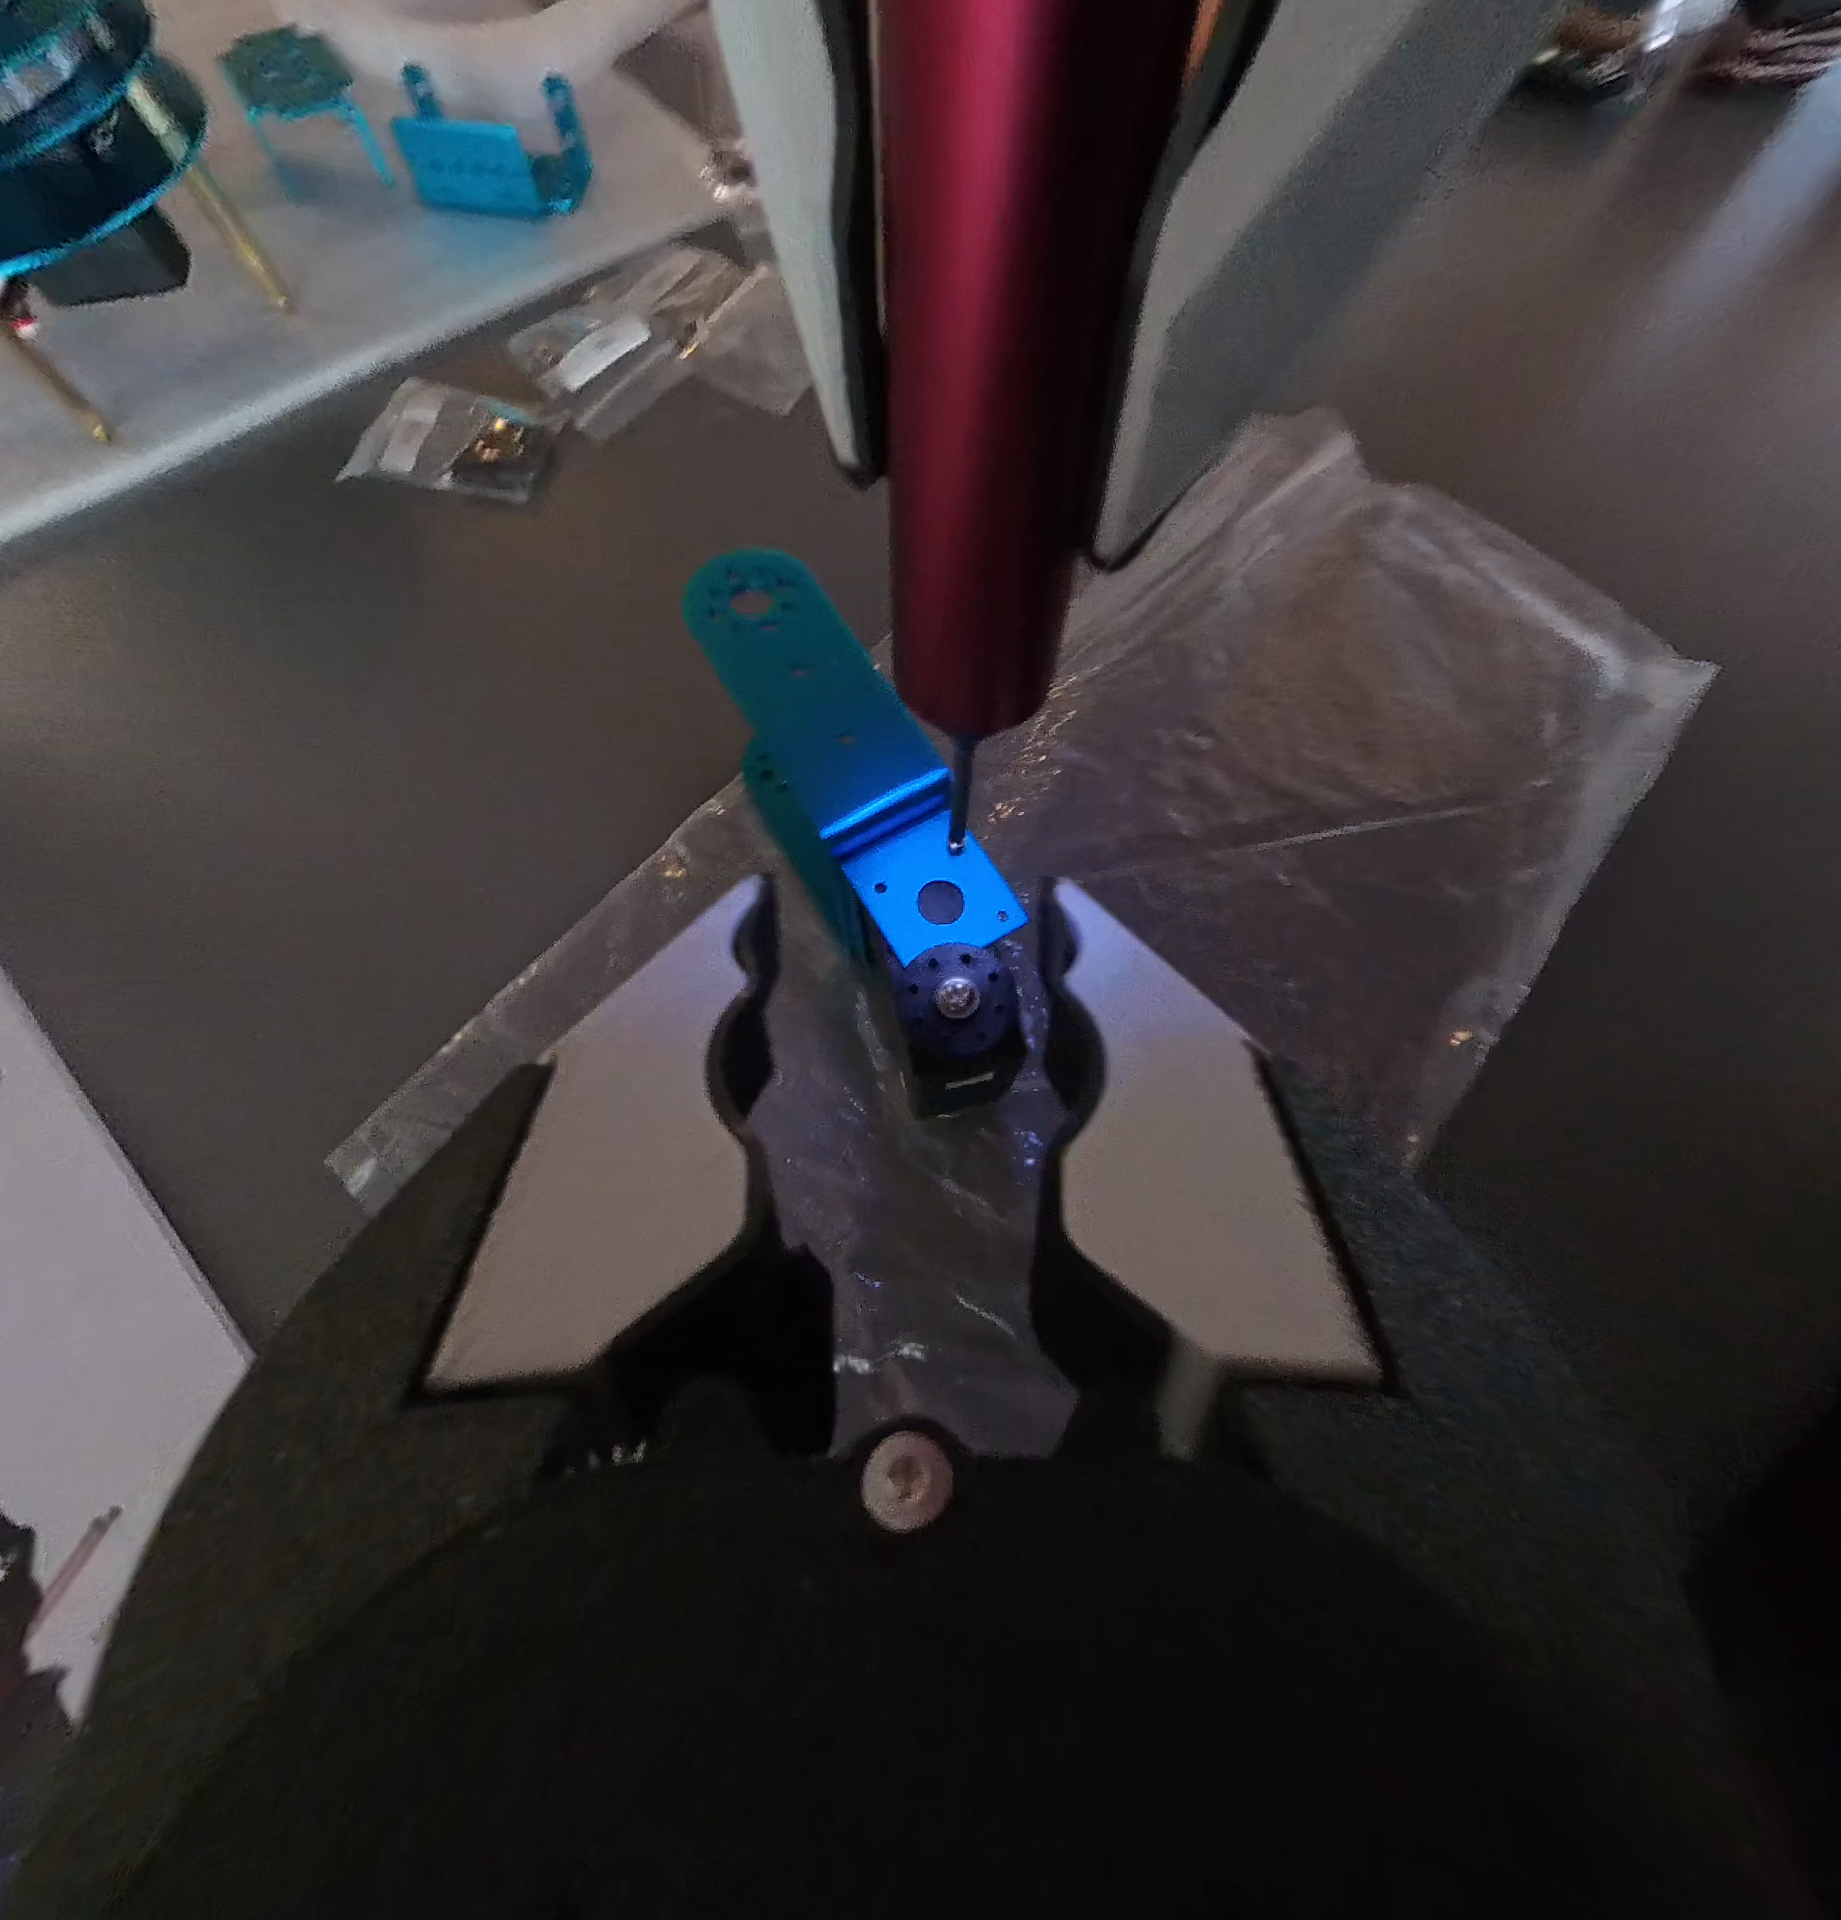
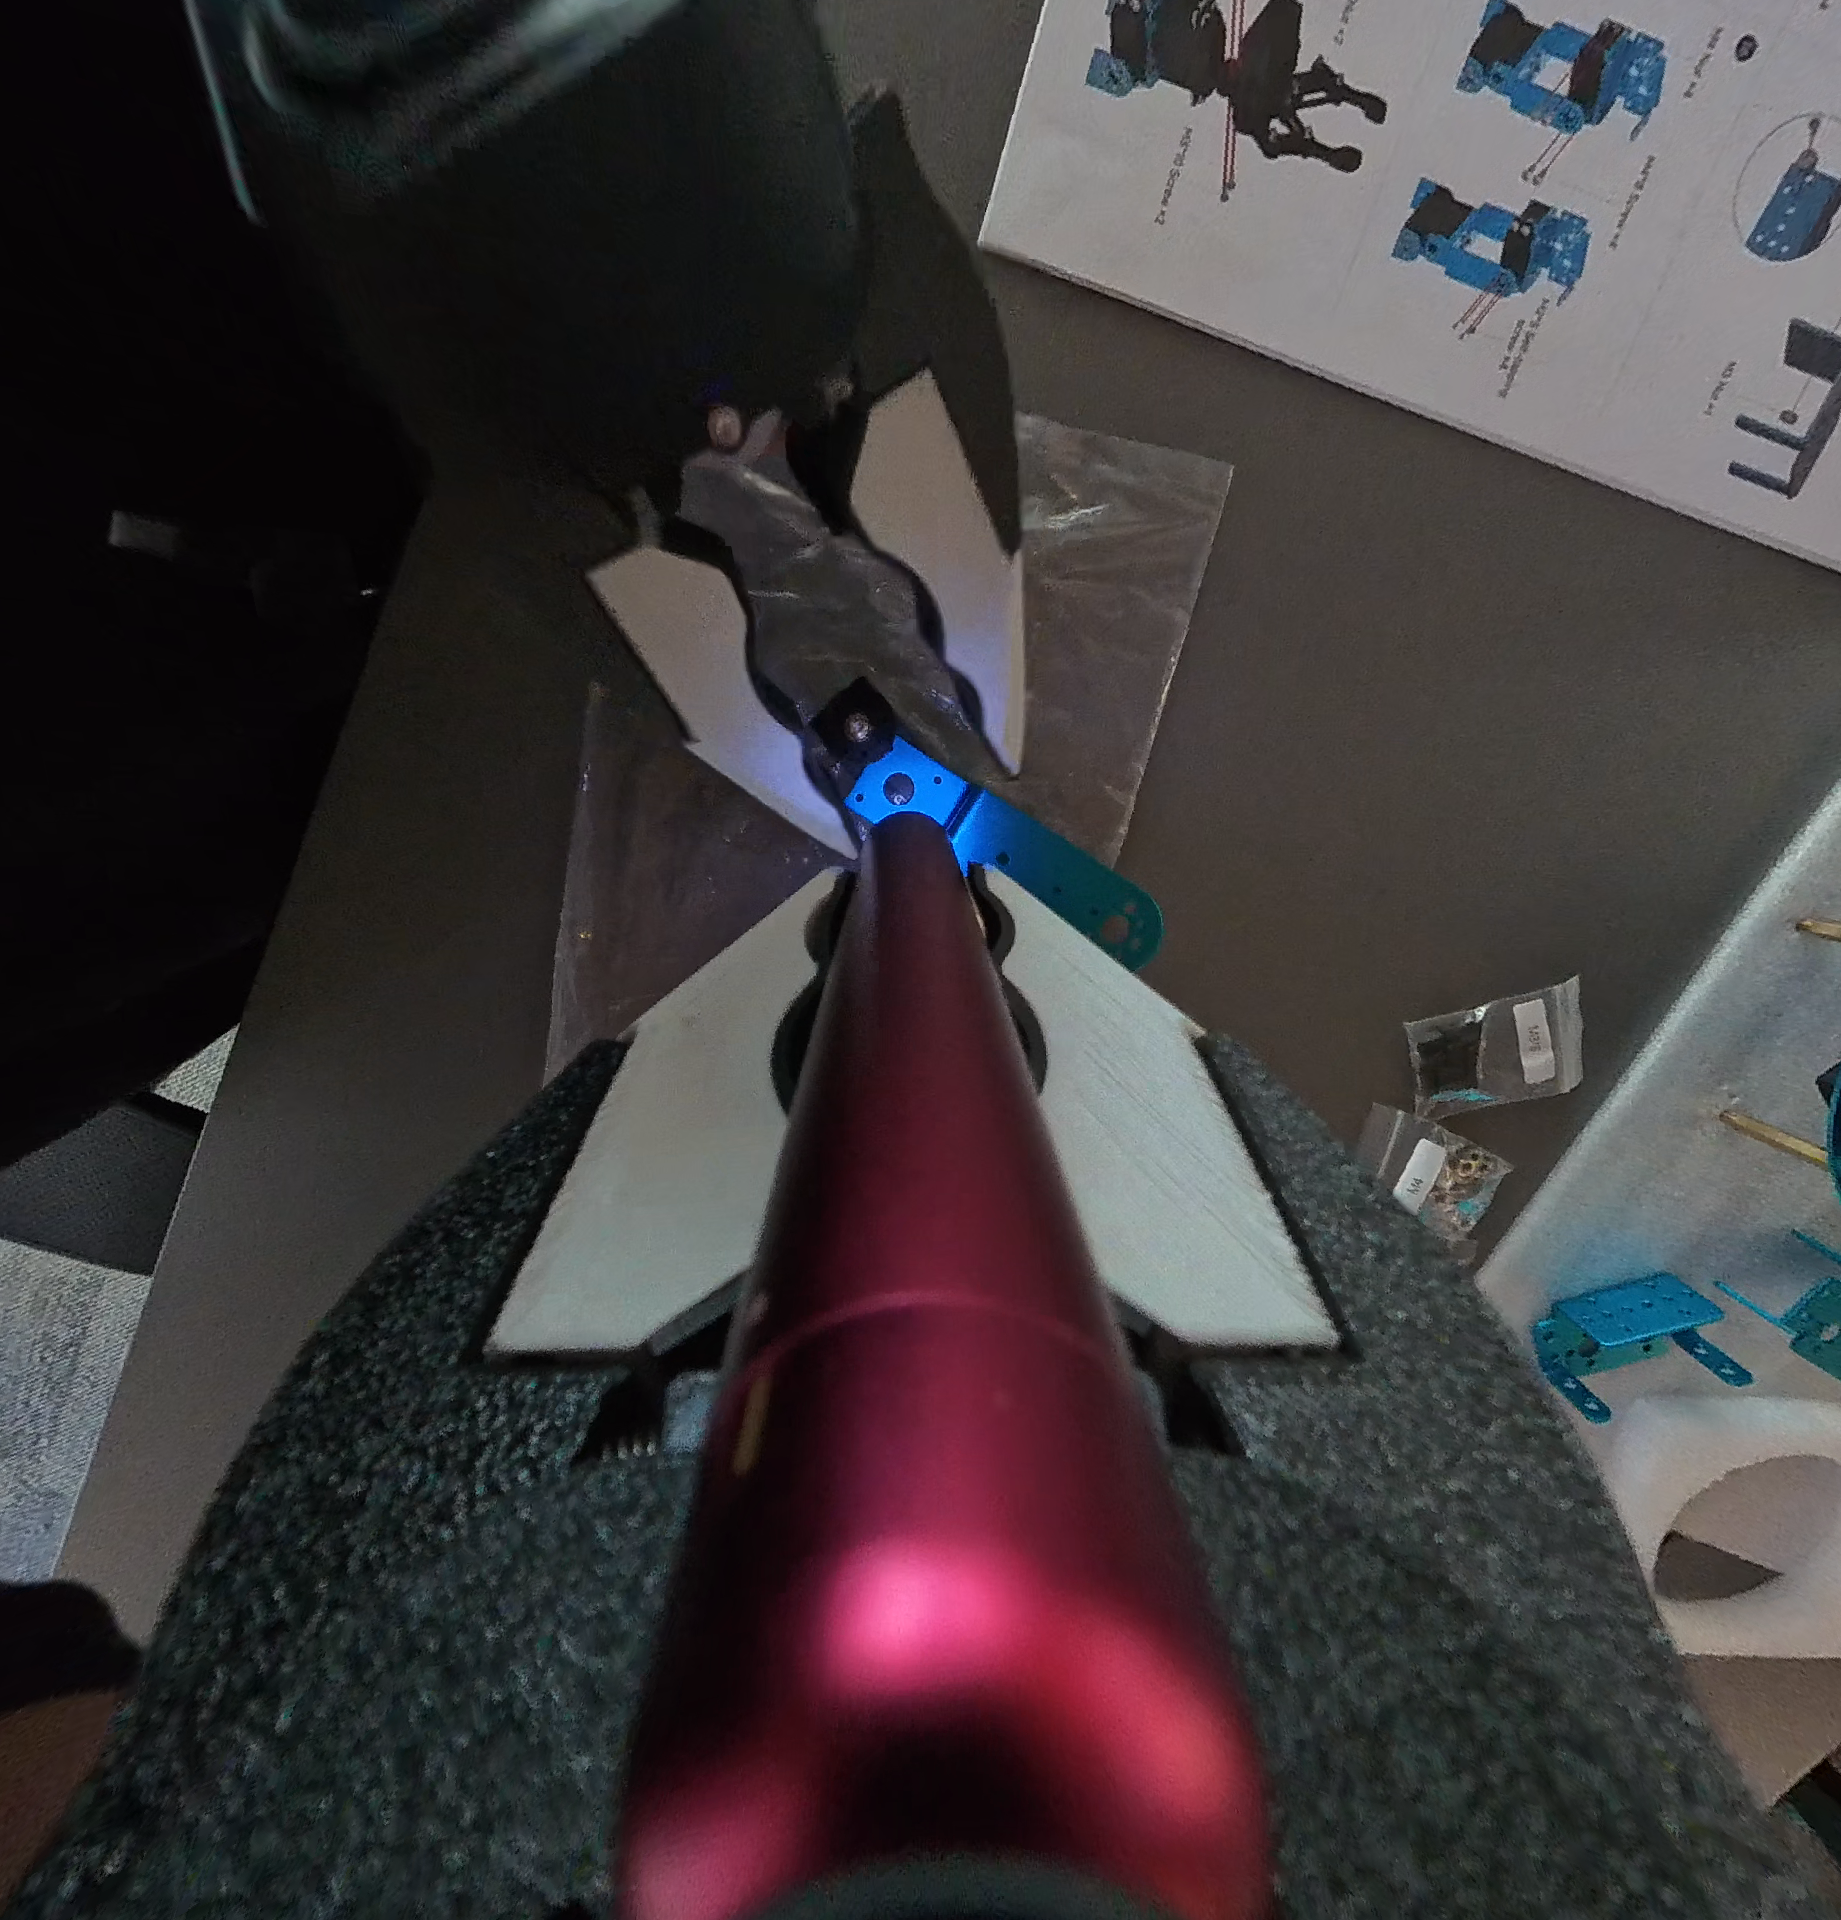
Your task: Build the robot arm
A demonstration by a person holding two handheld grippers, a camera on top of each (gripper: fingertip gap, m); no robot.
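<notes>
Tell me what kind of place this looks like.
Probably a hobby or lab workbench for building a robot kit: a printed assembly sheet, small bags of hardware, loose blue metal brackets, and a red screwdriver on a bracket.

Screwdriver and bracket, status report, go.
Right claw shut on red screwdriver, tip on a bracket hole. Left claw shut on black servo under bracket. Clear bag beneath.

I count one red screwdriver [image 2: 895, 1351], two grippers, one black motor [image 1: 963, 1023] with one blue bracket [image 1: 843, 748], two small parts bags [image 2: 1498, 1049], one instruction sheet [image 2: 1415, 260].
</notes>
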